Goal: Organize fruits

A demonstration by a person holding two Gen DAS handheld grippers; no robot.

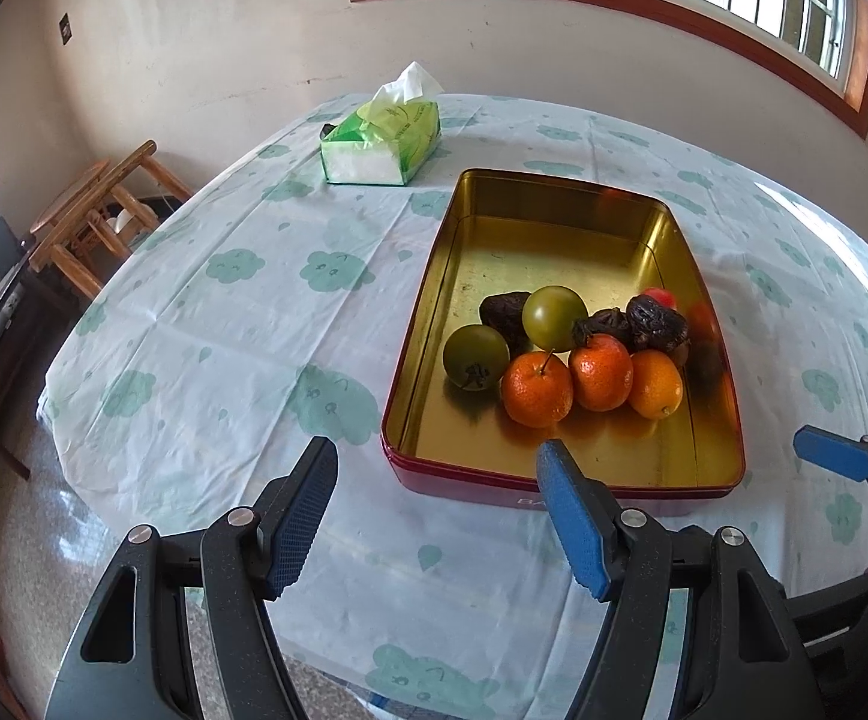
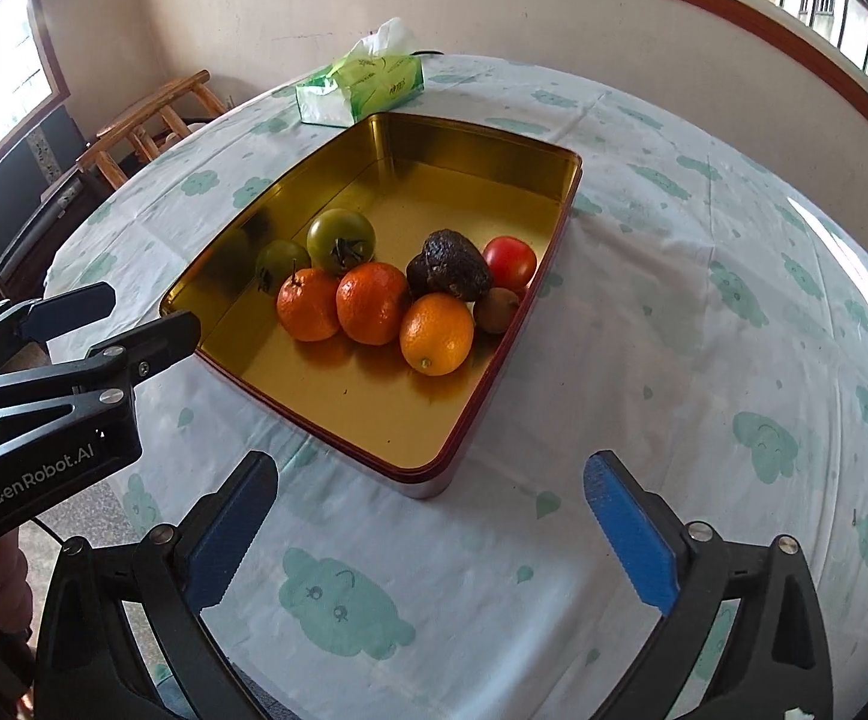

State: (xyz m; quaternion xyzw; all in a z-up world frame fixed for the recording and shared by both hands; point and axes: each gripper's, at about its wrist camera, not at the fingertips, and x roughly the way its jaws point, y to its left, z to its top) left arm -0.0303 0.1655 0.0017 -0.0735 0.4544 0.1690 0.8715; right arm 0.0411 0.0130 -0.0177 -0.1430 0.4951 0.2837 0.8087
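A gold-lined tin tray with a red rim (image 1: 434, 300) (image 2: 290, 198) sits on the table and holds a cluster of fruit: three orange citrus (image 1: 535, 387) (image 2: 374, 303), two green tomatoes (image 1: 553, 309) (image 2: 341, 240), dark wrinkled fruits (image 1: 655, 321) (image 2: 448, 267), a red tomato (image 2: 511, 261) and a small brown kiwi (image 2: 496, 309). My left gripper (image 1: 439, 516) is open and empty, just short of the tray's near edge; it also shows in the right wrist view (image 2: 134, 309). My right gripper (image 2: 428, 534) is open and empty in front of the tray's near corner; one blue pad shows in the left wrist view (image 1: 832, 453).
A green tissue pack (image 1: 383, 141) (image 2: 362, 90) lies beyond the tray. The round table has a white cloth with green cloud prints (image 1: 224, 300) (image 2: 703, 300). Wooden stools (image 1: 92, 216) (image 2: 146, 132) stand off the table's left side. A window runs along the back wall.
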